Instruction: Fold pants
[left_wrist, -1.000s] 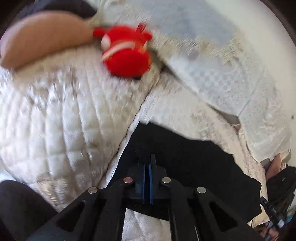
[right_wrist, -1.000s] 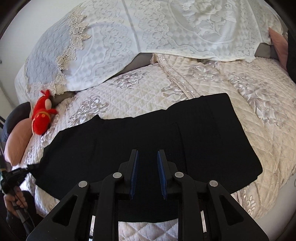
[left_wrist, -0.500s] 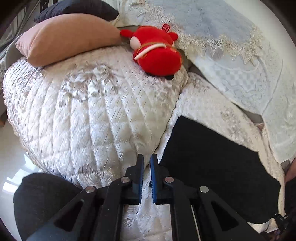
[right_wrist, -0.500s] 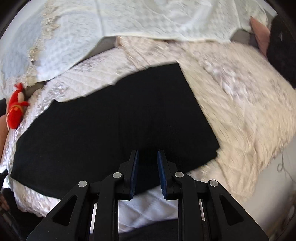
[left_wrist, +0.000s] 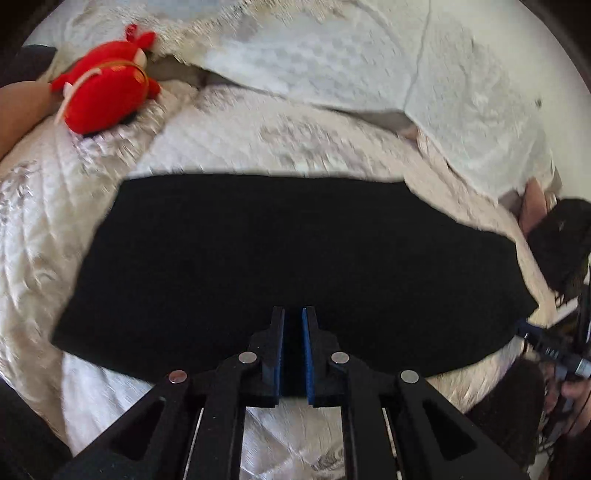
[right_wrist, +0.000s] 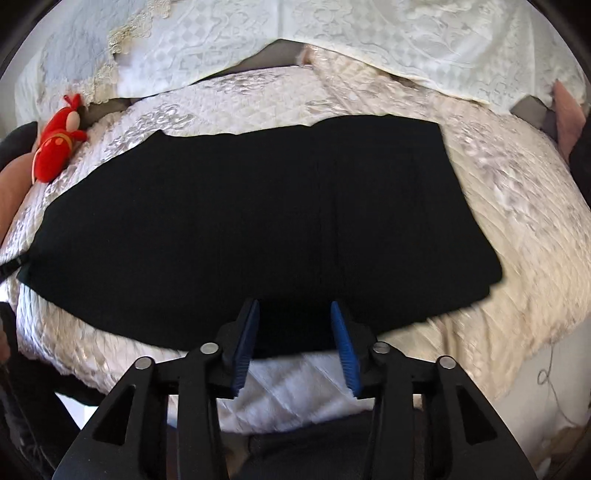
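Observation:
Black pants (left_wrist: 295, 258) lie flat in a long strip across the quilted cream bedspread (left_wrist: 221, 147); they also show in the right wrist view (right_wrist: 240, 221). My left gripper (left_wrist: 293, 317) hovers over the pants' near edge with its jaws a narrow gap apart and nothing between them. My right gripper (right_wrist: 293, 310) is open wide and empty over the near edge of the pants, right of their middle.
A red plush toy (left_wrist: 103, 99) lies at the far left of the bed, also in the right wrist view (right_wrist: 57, 144). White lace pillows (right_wrist: 332, 37) line the far side. A dark cushion (left_wrist: 561, 243) sits at the right end. The bed's front edge (right_wrist: 295, 391) drops off just below the grippers.
My left gripper let go of the pants' left end and swung right over the pants. My right gripper opened wider and stayed near the front edge.

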